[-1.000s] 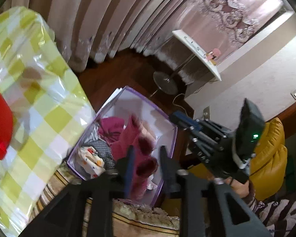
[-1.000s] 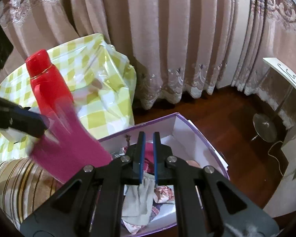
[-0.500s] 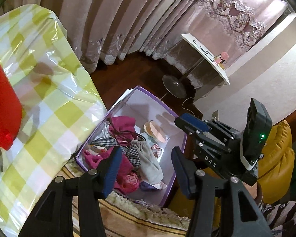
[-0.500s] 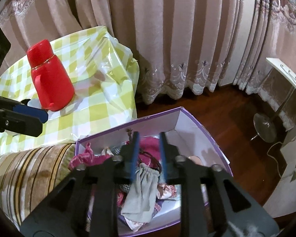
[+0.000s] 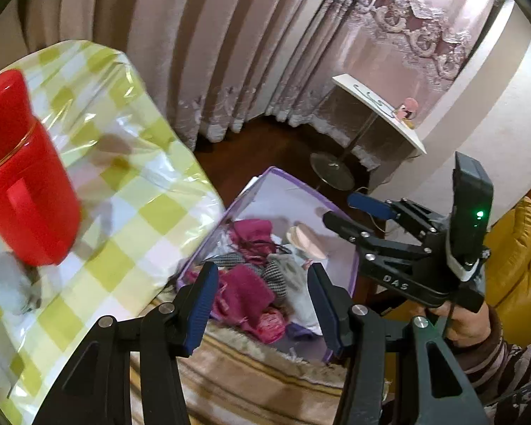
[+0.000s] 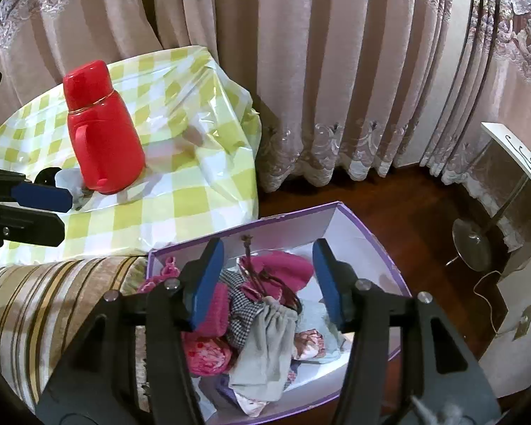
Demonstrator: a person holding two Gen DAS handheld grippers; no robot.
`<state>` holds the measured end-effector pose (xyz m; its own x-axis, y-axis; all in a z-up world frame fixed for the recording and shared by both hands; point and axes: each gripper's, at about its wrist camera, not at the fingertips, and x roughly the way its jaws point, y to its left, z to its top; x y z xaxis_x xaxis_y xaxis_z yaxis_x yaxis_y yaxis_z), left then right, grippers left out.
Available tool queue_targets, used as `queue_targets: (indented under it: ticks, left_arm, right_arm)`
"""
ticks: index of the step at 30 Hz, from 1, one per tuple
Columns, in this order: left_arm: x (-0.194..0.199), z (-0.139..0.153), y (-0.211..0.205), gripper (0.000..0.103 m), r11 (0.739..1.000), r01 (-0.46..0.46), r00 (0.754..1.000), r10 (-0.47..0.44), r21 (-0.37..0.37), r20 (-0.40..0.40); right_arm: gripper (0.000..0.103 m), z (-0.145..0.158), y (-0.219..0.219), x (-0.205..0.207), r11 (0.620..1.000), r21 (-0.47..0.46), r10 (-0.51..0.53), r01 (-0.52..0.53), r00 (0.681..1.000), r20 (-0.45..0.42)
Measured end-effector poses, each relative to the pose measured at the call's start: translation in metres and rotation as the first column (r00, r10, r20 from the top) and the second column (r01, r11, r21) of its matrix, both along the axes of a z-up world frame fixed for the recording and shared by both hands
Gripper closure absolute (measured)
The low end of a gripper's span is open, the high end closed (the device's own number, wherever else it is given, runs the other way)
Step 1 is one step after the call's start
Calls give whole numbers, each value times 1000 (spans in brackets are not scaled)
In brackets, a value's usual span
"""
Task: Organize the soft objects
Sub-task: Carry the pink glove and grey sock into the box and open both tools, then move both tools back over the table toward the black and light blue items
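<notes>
risk: right gripper (image 6: 265, 279) jaws opening, nothing between them, left gripper (image 5: 262, 304) open and empty too, so a careless dip could snag the drawstrings | stuff: fuzzy pink knits, checked cloth, limp grey pouch (image 6: 265, 347) piled in the purple cardboard box (image 6: 368, 233) | nearby: hard red flask (image 6: 99, 131) on the table's (image 6: 194, 191) crinkly plastic cover

Soft indoor light, tablecloth (image 6: 194, 191) glare, fisheye-bent edges, slight blur
</notes>
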<state>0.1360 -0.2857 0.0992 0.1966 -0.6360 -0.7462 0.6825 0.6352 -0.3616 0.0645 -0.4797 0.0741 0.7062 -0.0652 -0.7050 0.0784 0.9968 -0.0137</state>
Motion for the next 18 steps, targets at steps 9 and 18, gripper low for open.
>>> queue_targets:
  ticks: [9, 18]
  left_arm:
    - [2, -8, 40, 50, 996, -92, 996, 92, -4, -7]
    - [18, -10, 93, 50, 981, -192, 981, 192, 16, -5]
  right_arm:
    - [46, 1, 26, 4, 998, 11, 64, -64, 998, 13]
    - [46, 3, 66, 11, 987, 21, 158, -158, 987, -2]
